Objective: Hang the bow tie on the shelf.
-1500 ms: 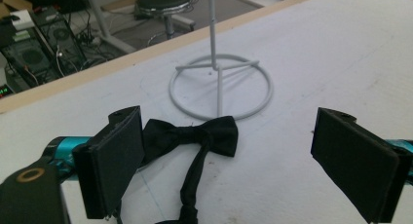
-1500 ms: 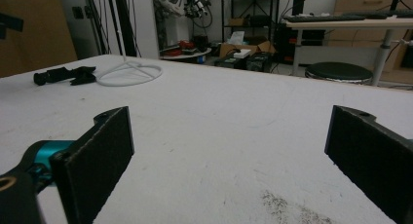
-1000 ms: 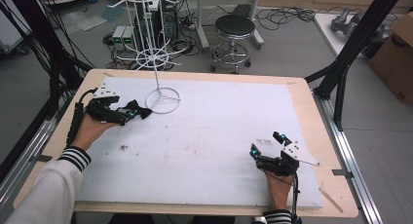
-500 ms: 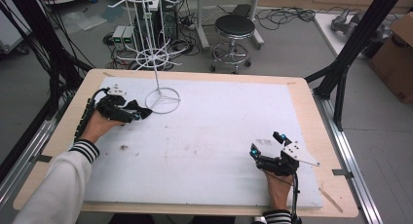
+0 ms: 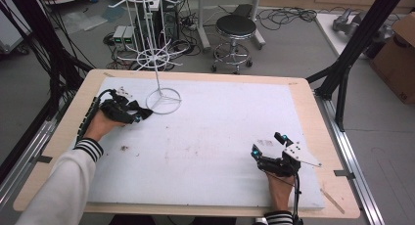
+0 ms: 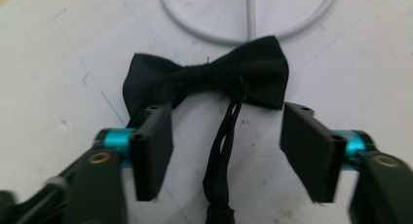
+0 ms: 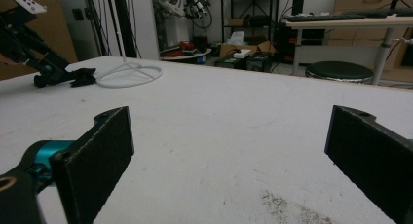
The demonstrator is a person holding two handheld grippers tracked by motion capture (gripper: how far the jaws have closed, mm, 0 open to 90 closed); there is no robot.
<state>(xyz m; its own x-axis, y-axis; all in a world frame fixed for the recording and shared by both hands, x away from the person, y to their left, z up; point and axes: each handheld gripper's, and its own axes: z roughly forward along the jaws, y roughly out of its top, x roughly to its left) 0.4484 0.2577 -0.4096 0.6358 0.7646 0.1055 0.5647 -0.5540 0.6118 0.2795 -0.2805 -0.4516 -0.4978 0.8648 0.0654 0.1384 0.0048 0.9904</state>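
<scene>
A: High view. Left claw (image 5: 138,115) is near the table's far-left corner, nose toward the round base of the white wire display stand (image 5: 165,100). Right claw (image 5: 270,146) is parked near the near-right corner on the white foam-topped table (image 5: 220,117), well apart from everything.

B: Where's the target?

A: Small black fabric bow tie (image 6: 209,78). Left gripper view: it lies flat just ahead of the left claw (image 6: 229,139), one wing touching the stand's white ring (image 6: 248,19). Long axis runs crosswise to the claw's line, so roughly parallel to the jaw gap. Its black strap (image 6: 221,151) trails back between the jaws.

B: Jaw state?

A: Left spread wide, pinching nothing. Knot sits ahead of the gap; my read is a short push forward centres it.

B: Right?

A: Right gripper view: right claw (image 7: 229,151) spread, bare table between the jaws. Stand ring (image 7: 127,74) and bow tie (image 7: 84,77) far off. Left is clearly the nearer hand.

B: Change from a second ago?

A: Left hand has slid toward the stand base. Right hasn't moved.
</scene>
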